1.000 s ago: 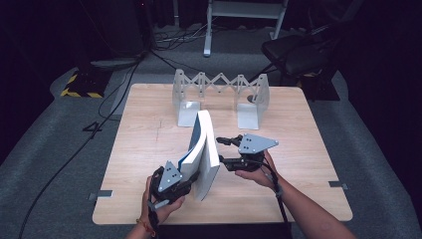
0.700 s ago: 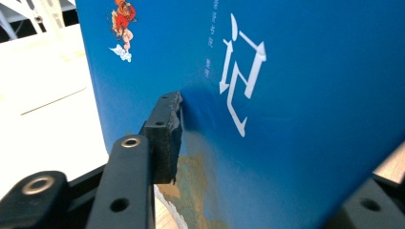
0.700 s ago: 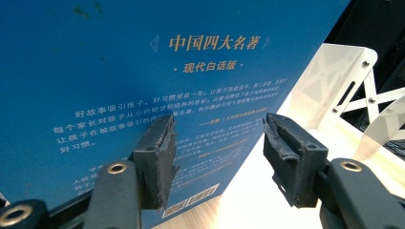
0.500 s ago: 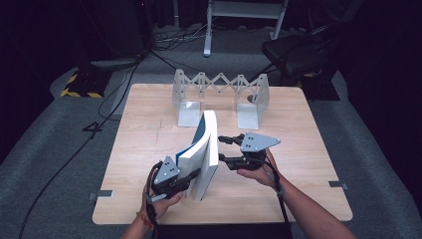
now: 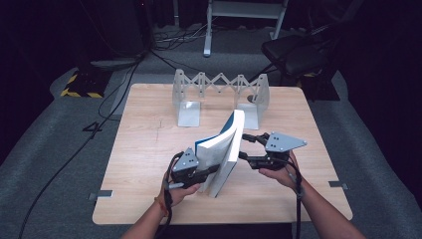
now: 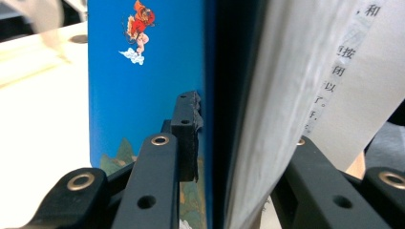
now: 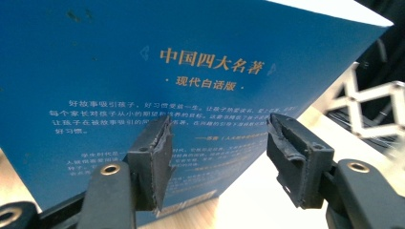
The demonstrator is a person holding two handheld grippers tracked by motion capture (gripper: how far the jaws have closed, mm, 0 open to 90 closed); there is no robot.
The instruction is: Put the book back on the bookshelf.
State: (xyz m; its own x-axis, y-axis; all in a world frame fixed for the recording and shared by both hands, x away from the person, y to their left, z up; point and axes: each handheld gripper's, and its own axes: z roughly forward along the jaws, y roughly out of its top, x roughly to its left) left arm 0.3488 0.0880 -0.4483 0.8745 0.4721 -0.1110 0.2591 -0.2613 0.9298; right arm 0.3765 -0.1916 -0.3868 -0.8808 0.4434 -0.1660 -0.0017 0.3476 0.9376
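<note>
The book (image 5: 223,152) stands upright near the middle of the table (image 5: 149,149), in front of the rack (image 5: 219,94) and well apart from it. Its long axis runs from the near edge toward the rack, leaning slightly; the spine faces the rack side and the page edges face up and toward the person, as far as the high view shows. The left gripper (image 5: 195,172) has just been closing and is now clamped on the book's near lower corner, one jaw on the blue cover (image 6: 143,86), the other across the pages (image 6: 305,95). The right gripper (image 5: 249,149) has just been opening; its jaws stand apart beside the back cover (image 7: 143,71), with nothing between the pads and no firm contact visible. Judgement: the step in hand is a handover of support, the left taking the book while the right lets go. The next move likely calls for carrying the book toward the rack, kept upright, and setting it between the rack's end plates without letting the loose pages fan open.
</note>
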